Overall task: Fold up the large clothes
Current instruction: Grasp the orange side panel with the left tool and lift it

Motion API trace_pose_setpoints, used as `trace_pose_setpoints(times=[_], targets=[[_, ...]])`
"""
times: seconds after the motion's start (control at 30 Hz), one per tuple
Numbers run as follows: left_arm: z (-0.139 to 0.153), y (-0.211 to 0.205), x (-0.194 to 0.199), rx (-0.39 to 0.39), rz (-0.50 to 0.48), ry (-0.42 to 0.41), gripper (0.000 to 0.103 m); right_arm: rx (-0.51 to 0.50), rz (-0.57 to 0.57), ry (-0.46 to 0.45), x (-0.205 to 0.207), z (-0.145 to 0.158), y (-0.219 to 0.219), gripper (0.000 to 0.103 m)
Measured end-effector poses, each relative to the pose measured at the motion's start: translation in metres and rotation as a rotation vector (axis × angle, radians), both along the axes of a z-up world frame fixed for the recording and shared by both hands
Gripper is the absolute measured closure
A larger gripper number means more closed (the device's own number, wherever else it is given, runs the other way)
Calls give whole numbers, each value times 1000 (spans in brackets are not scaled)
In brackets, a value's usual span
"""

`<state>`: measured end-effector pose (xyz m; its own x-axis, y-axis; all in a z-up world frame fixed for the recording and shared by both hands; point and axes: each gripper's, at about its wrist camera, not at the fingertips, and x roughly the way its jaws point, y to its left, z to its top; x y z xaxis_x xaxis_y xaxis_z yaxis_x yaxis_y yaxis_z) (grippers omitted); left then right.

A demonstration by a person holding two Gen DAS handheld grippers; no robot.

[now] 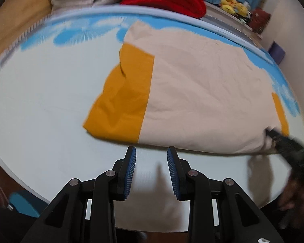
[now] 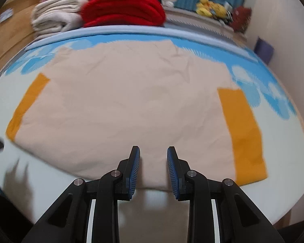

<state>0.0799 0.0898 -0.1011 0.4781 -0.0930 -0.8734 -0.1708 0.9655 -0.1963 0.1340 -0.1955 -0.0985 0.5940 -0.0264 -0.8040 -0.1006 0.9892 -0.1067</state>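
Note:
A large beige garment (image 1: 202,93) with orange sleeves (image 1: 119,101) lies flat on the pale bed surface (image 1: 40,101). It also shows in the right wrist view (image 2: 121,105), with one orange sleeve (image 2: 243,131) at the right and another (image 2: 26,105) at the left. My left gripper (image 1: 151,151) is open and empty, just before the garment's near edge. My right gripper (image 2: 153,151) is open and empty over the garment's near hem. In the left wrist view the right gripper (image 1: 277,137) is blurred at the garment's right corner.
A red folded blanket (image 2: 123,10) and a stack of white towels (image 2: 54,18) lie at the far edge of the bed. Yellow plush toys (image 2: 210,7) sit on a ledge behind. A white wall (image 2: 283,30) is at the right. A wooden floor (image 1: 16,20) is at the left.

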Motion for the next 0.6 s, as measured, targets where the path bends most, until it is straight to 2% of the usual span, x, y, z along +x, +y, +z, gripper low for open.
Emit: trace_pose_setpoints(times=[0.07, 0.1, 0.13, 0.2, 0.27, 0.37, 0.4, 0.5, 0.6], targets=[[-4, 8, 3, -68, 26, 2, 73, -29, -8, 76, 14, -21, -3, 74], [-7, 12, 5, -99, 34, 8, 70, -73, -6, 143, 20, -38, -1, 74], [-11, 16, 7, -137, 43, 20, 67, -96, -4, 160, 21, -44, 1, 74], [-22, 25, 10, -216, 79, 50, 57, -106, -8, 151, 21, -42, 2, 74], [-33, 33, 14, -291, 122, 81, 52, -76, -27, 100, 20, -25, 0, 74], [-48, 43, 19, -418, 183, 104, 50, -45, -9, 7, 17, -7, 3, 74], [-51, 47, 20, -452, 203, 105, 49, -46, 5, 13, 19, -9, 5, 74], [-61, 57, 21, -527, 264, 110, 47, -73, 19, 140, 28, -39, 7, 74], [-66, 67, 23, -606, 335, 89, 46, -48, -3, 147, 31, -39, 3, 74]])
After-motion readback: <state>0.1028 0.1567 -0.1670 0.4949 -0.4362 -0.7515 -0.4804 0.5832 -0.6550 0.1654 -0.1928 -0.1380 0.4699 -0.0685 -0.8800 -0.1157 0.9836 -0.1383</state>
